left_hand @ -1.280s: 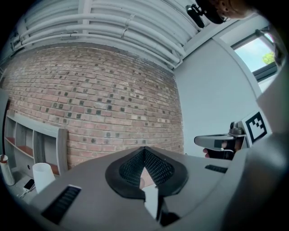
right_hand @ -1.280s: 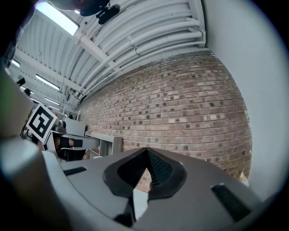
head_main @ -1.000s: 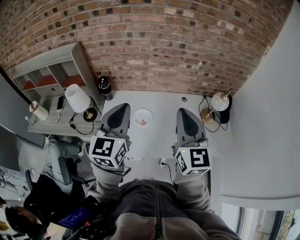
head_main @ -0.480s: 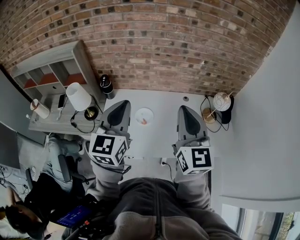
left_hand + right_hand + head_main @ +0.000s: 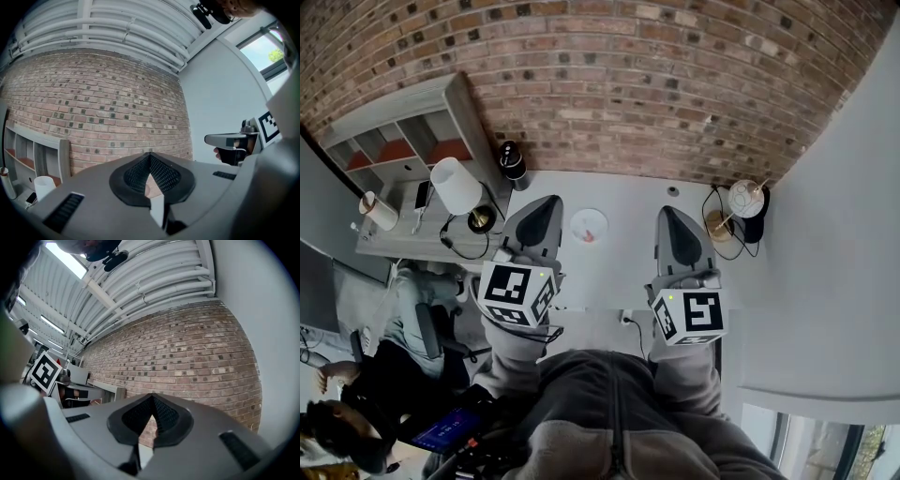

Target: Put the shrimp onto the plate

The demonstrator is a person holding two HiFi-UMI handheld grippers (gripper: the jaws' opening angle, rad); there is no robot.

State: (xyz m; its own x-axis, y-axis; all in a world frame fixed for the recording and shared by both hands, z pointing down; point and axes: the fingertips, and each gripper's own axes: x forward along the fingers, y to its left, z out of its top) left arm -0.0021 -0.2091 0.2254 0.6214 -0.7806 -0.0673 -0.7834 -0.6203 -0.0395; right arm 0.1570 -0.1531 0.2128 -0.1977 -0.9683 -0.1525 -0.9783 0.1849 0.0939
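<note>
Shrimp, small and orange-pink (image 5: 585, 234), is seen lying on a small round white plate (image 5: 592, 219), which is set toward the back edge of the white counter (image 5: 623, 253), below a red brick wall (image 5: 609, 94). The plate is flanked by the grey left gripper (image 5: 546, 204) and the grey right gripper (image 5: 668, 214). The jaws of these 2 are pressed together, with nothing between them.

Head view looks steeply down over the table (image 5: 623, 246); gripper views face level, probably the same brick wall (image 5: 187, 357).
</note>
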